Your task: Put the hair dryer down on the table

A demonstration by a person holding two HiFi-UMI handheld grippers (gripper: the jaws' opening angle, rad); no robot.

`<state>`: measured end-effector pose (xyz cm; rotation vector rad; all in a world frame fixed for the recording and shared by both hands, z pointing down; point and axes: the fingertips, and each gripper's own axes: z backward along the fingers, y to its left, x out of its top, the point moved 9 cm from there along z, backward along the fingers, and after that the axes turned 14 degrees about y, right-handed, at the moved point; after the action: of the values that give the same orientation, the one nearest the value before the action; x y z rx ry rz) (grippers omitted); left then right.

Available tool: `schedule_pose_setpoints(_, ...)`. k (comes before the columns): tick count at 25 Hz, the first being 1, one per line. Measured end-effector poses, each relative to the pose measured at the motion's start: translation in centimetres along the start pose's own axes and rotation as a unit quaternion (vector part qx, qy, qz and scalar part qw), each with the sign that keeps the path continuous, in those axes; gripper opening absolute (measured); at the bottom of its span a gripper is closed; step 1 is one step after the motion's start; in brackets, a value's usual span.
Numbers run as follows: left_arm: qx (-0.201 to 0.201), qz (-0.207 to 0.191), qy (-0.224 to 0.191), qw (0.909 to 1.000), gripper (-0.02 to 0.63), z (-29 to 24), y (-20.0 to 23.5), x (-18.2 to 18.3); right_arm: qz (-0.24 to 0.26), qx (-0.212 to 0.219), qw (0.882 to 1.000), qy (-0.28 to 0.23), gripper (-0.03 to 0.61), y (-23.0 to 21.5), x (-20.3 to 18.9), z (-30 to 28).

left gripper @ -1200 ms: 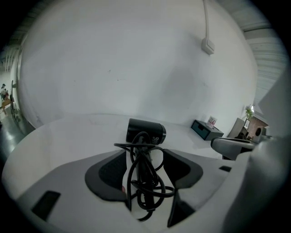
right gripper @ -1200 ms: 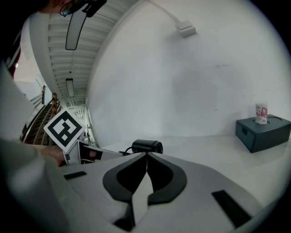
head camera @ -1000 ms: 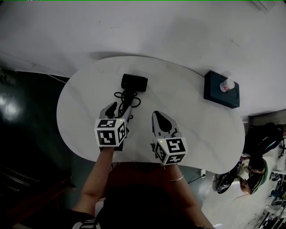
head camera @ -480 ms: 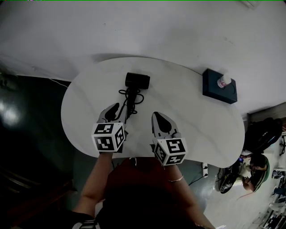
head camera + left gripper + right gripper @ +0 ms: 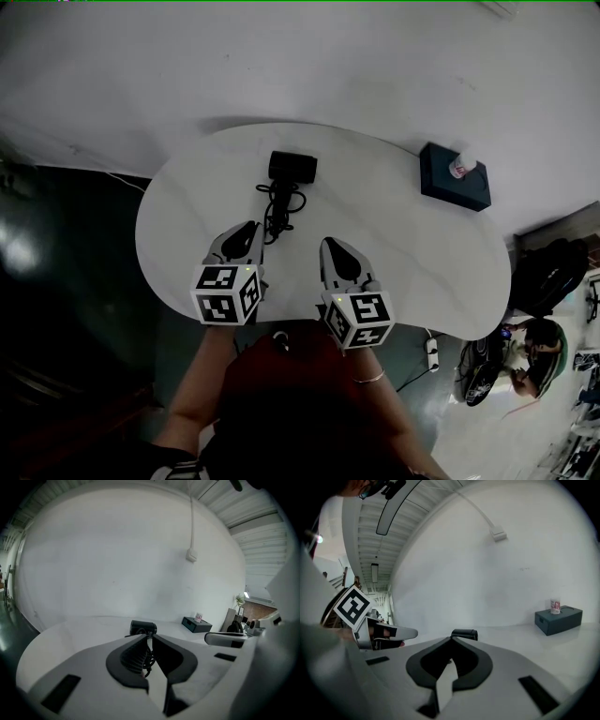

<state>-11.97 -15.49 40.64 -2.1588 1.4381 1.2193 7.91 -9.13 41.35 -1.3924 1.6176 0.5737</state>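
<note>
wall: plain white wall [image 5: 281,56] ahead of me | furniture: white kidney-shaped table [image 5: 412,253] before me | floor: dark glossy floor [image 5: 66,262] at my left | light: lit ceiling strip light [image 5: 375,572] overhead

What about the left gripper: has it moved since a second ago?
Yes. The left gripper has drawn back, away from the hair dryer; its jaws have just been closing, with nothing between them.

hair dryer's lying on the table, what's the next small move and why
Probably draw both tools back off the table: the hair dryer lies on it. The left tool has just been closing its jaws on nothing; the right tool is shut, empty.
</note>
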Motion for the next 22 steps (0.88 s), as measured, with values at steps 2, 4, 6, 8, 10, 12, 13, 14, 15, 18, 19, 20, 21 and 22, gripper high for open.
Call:
schedule_pose_setpoints(2,-0.001,-0.009,-0.005,0.9999,0.044,0.7,-0.1,-0.2,0.002,-0.002,1.000,-0.003,0.015,0.5,-0.2,0.5)
schedule_pose_setpoints(4,-0.001,-0.019,-0.010,0.9998,0.037,1.5,-0.3,-0.4,0.005,-0.002,1.000,-0.007,0.015,1.1,-0.4,1.0)
schedule_pose_setpoints(6,-0.003,-0.028,-0.014,0.9995,0.032,2.1,-0.5,-0.7,0.006,-0.002,1.000,-0.012,0.015,1.7,-0.6,1.5)
schedule_pose_setpoints(8,-0.006,-0.033,-0.017,0.9993,0.029,2.8,-0.6,-0.9,0.007,-0.002,1.000,-0.016,0.015,2.2,-0.7,1.9)
schedule_pose_setpoints(10,-0.011,-0.035,-0.022,0.9991,0.028,3.4,-0.7,-1.2,0.006,-0.001,1.000,-0.019,0.015,2.7,-0.9,2.4)
schedule_pose_setpoints(12,-0.016,-0.037,-0.028,0.9988,0.028,4.1,-0.7,-1.4,0.003,-0.002,1.000,-0.021,0.015,3.0,-1.1,2.8)
schedule_pose_setpoints(13,-0.019,-0.037,-0.030,0.9987,0.028,4.5,-0.7,-1.6,0.002,-0.004,1.000,-0.022,0.015,3.1,-1.2,3.0)
schedule_pose_setpoints(14,-0.021,-0.038,-0.032,0.9985,0.028,4.8,-0.7,-1.7,0.001,-0.007,1.000,-0.024,0.015,3.3,-1.3,3.3)
schedule_pose_setpoints(15,-0.023,-0.038,-0.034,0.9984,0.028,5.1,-0.7,-1.9,0.001,-0.011,1.000,-0.027,0.015,3.5,-1.4,3.5)
schedule_pose_setpoints(18,-0.026,-0.039,-0.040,0.9981,0.028,6.1,-0.6,-2.1,0.004,-0.017,0.999,-0.035,0.015,4.0,-1.4,4.2)
schedule_pose_setpoints(19,-0.027,-0.040,-0.042,0.9980,0.028,6.4,-0.7,-2.1,0.005,-0.018,0.999,-0.037,0.015,4.2,-1.5,4.5)
schedule_pose_setpoints(20,-0.028,-0.041,-0.043,0.9978,0.028,6.8,-0.7,-2.2,0.006,-0.018,0.999,-0.039,0.015,4.4,-1.5,4.7)
schedule_pose_setpoints(21,-0.029,-0.042,-0.045,0.9977,0.028,7.1,-0.7,-2.4,0.006,-0.018,0.999,-0.041,0.015,4.6,-1.5,4.9)
schedule_pose_setpoints(22,-0.030,-0.043,-0.046,0.9976,0.028,7.4,-0.7,-2.5,0.007,-0.018,0.999,-0.042,0.015,4.8,-1.6,5.1)
